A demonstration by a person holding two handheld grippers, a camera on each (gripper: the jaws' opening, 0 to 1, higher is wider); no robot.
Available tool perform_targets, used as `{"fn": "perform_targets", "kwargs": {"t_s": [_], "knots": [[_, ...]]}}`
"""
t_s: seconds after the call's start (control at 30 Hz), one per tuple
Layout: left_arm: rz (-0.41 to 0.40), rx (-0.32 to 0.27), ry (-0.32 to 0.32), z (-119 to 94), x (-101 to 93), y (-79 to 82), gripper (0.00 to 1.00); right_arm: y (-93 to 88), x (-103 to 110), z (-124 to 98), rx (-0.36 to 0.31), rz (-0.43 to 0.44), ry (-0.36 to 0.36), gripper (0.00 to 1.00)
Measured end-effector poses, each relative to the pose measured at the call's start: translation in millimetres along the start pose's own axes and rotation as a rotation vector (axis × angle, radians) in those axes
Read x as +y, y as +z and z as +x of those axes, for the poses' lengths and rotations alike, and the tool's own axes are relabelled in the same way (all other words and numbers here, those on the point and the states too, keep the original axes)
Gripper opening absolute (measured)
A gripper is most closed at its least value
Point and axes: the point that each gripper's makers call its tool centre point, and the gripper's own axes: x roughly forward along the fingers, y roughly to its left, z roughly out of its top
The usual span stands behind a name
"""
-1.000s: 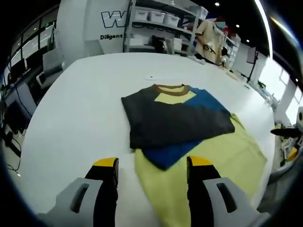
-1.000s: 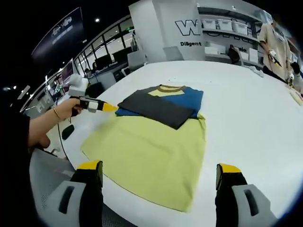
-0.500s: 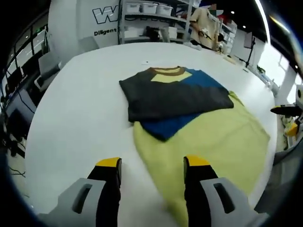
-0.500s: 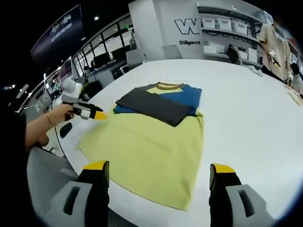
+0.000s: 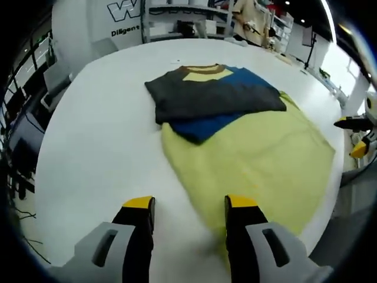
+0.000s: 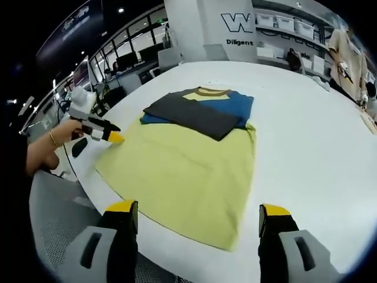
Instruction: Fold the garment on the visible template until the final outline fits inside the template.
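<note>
- Garment [image 5: 235, 124]: a colour-blocked T-shirt lying flat on the white table [image 5: 100, 147]. Its upper part is already folded in, so that a dark grey panel [image 5: 212, 97] lies across a blue panel [image 5: 206, 124], with a brown collar [image 5: 203, 69] at the far end.
- Lower body of the garment: a broad yellow-green expanse [image 6: 182, 171] spread toward me, unfolded, its near hem close to the table's near edge in the right gripper view.
- Template: I cannot make out any marked outline on the table around the garment.
- My left gripper [image 5: 182, 206]: jaws apart and holding nothing. The yellow-tipped jaws rise over the near left corner of the yellow-green cloth; the right-hand jaw overlaps the cloth's edge in the left gripper view, the other stands over bare table. Whether either touches the cloth cannot be told.
- The same left gripper [image 6: 109, 135] in the right gripper view: held in my hand [image 6: 68, 127], its yellow tip just at the left edge of the cloth.
- My right gripper [image 6: 197, 215]: jaws wide apart and empty, hovering at the near hem of the yellow-green cloth.
- Surroundings: shelving with white bins [image 6: 283, 23] beyond the table, and a person in a beige top [image 6: 344, 50] standing at the far right.
</note>
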Motion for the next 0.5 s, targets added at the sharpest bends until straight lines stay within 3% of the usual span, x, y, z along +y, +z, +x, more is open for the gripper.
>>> {"fn": "perform_targets", "kwargs": {"t_s": [0.03,0.5], "knots": [[0.046,-0.011,-0.003,-0.4,-1.5,0.5,0.43,-1.8,-1.1,0.2,0.009,-0.001,-0.004,0.82],[0.082,0.085,-0.028,-20.7,-21.3,-32.4,0.39,-15.6,-19.5,0.2,0.077,0.014,-0.075,0.63]]}}
